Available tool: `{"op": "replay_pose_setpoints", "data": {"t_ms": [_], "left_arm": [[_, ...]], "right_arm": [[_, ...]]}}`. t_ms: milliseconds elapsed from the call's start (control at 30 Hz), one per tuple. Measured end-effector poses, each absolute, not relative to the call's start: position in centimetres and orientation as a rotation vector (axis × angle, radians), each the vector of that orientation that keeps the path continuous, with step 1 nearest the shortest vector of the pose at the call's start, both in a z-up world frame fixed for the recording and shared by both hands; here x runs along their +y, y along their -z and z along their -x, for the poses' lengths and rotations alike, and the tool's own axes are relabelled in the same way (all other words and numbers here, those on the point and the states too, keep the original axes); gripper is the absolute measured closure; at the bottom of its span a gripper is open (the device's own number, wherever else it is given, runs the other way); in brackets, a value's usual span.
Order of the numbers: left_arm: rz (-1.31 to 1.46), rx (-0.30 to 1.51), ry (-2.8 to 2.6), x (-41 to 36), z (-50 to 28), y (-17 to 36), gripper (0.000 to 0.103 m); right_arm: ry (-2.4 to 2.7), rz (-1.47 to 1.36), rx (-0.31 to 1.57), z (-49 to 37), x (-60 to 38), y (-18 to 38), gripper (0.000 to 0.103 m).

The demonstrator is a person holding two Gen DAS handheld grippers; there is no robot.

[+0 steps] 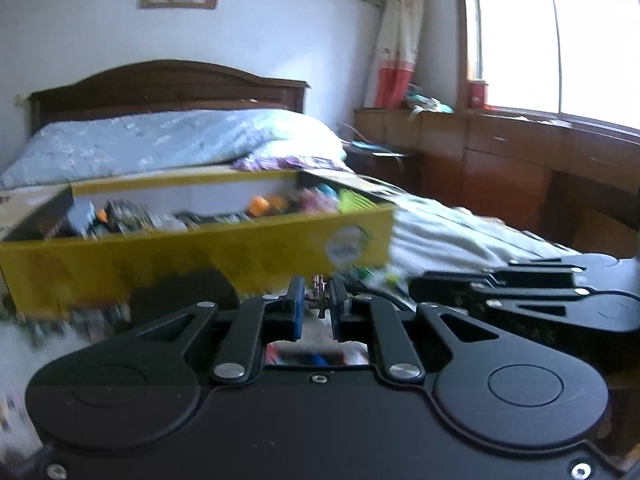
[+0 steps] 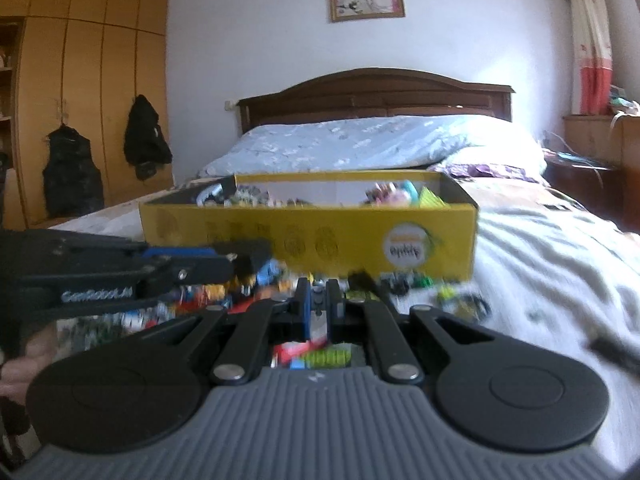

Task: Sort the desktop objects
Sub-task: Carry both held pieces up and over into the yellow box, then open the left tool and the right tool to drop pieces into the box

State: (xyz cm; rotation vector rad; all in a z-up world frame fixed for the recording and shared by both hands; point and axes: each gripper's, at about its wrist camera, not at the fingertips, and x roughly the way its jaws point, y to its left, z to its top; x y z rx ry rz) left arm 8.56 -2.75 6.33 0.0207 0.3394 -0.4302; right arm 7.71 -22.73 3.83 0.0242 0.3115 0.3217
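Observation:
A yellow cardboard box (image 1: 200, 256) stands on the bed with several small colourful items inside; it also shows in the right wrist view (image 2: 312, 236). My left gripper (image 1: 317, 300) is shut on a small brown toy piece (image 1: 318, 294), just in front of the box. My right gripper (image 2: 319, 300) is shut on a small grey piece (image 2: 319, 294), above a blurred scatter of small toys (image 2: 224, 292) before the box. The left gripper also appears at the left of the right wrist view (image 2: 244, 258), and the right gripper at the right of the left wrist view (image 1: 520, 292).
The bed carries a white sheet (image 2: 560, 264) and a blue quilt (image 2: 360, 144) behind the box. A wooden headboard (image 2: 376, 92), a wardrobe (image 2: 80, 80) at left and a wooden cabinet (image 1: 500, 160) under the window surround it.

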Motion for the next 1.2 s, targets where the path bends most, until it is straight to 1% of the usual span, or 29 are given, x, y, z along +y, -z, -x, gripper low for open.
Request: {"op": "replay_pose_setpoints", "data": {"t_ms": [200,400,567,733,767,800,833,867,900,933,1000,1067,1200], "left_arm": [[-0.003,0.327,0.345,-1.9,-15.8,-8.3,0.091],[-0.013,0.37,0.229,-1.4,-23.5,-8.8,0.091],[-0.01,0.382,0.172,-1.3,-29.2,-9.6,0.091],[-0.002,0.444,0.136,-1.7,-34.6,-9.3,0.09],[0.001,0.461,0.134,-1.6,-35.4,-9.1,0.09],[0.004,0.489,0.13,-1.6,-36.4,-8.9,0.089],[0.01,0.511,0.12,-1.5,-37.3,-8.7,0.086],[0.017,0.53,0.105,-1.3,-37.8,-8.4,0.077],[0.026,0.544,0.095,-1.1,-38.2,-8.1,0.071],[0.032,0.551,0.087,-0.9,-38.1,-7.9,0.063],[0.042,0.553,0.068,-0.5,-38.4,-7.6,0.058],[0.051,0.554,0.049,0.0,-38.3,-7.4,0.047],[0.058,0.557,0.027,0.7,-37.6,-7.4,0.04]], "right_arm": [[-0.36,-0.011,0.334,-14.8,-21.9,-5.9,0.095],[-0.344,-0.038,0.375,-23.2,-21.3,-7.2,0.095],[-0.288,0.001,0.387,-29.3,-20.3,-7.9,0.095],[-0.248,-0.011,0.423,-34.4,-19.0,-8.1,0.094],[-0.244,-0.02,0.434,-35.2,-18.9,-8.1,0.09],[-0.244,-0.023,0.449,-35.9,-18.8,-7.9,0.079],[-0.233,-0.024,0.468,-36.8,-18.6,-7.7,0.066],[-0.221,-0.024,0.484,-37.3,-18.5,-7.4,0.051],[-0.215,-0.025,0.495,-37.8,-18.3,-7.3,0.041],[-0.21,-0.027,0.504,-38.1,-18.2,-7.0,0.038],[-0.209,-0.034,0.523,-38.4,-18.3,-6.6,0.035],[-0.218,-0.055,0.541,-38.6,-18.5,-6.2,0.033],[-0.223,-0.067,0.547,-38.5,-18.8,-5.9,0.028]]}}
